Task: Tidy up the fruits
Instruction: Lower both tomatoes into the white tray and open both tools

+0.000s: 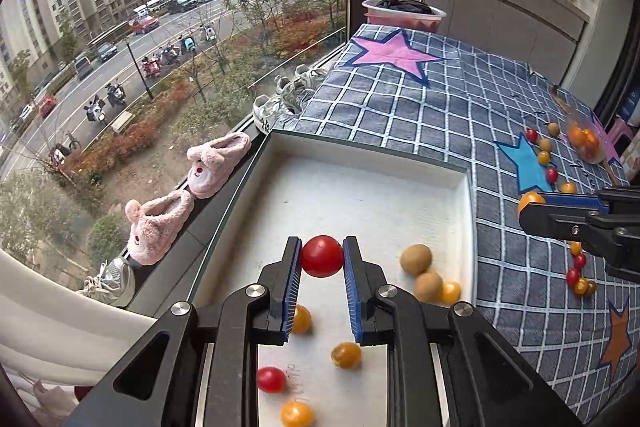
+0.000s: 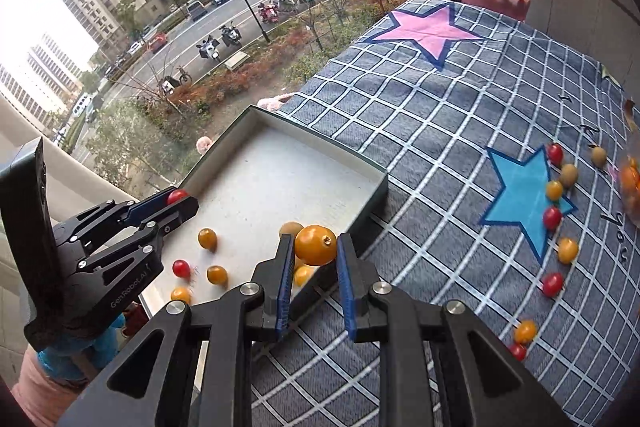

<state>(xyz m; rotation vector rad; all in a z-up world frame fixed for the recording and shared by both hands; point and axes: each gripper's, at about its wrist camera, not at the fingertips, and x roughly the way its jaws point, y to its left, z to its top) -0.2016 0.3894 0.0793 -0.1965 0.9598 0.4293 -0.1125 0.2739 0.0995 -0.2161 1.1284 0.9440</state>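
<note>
The left gripper (image 1: 322, 257) hung over the white tray (image 1: 466, 211), clamped on a red tomato (image 1: 322, 255). The right gripper (image 2: 314, 247) reached in above the tray's near corner, pinching an orange tomato (image 2: 316, 245). Other fruits lay in the tray and along the checked cloth (image 2: 420, 115).

A red tomato (image 1: 322, 255) and a yellow one (image 2: 316, 245) are each pinched between blue pads over the white tray (image 1: 460, 203), which holds several fruits; more lie scattered on the cloth to the right.
</note>
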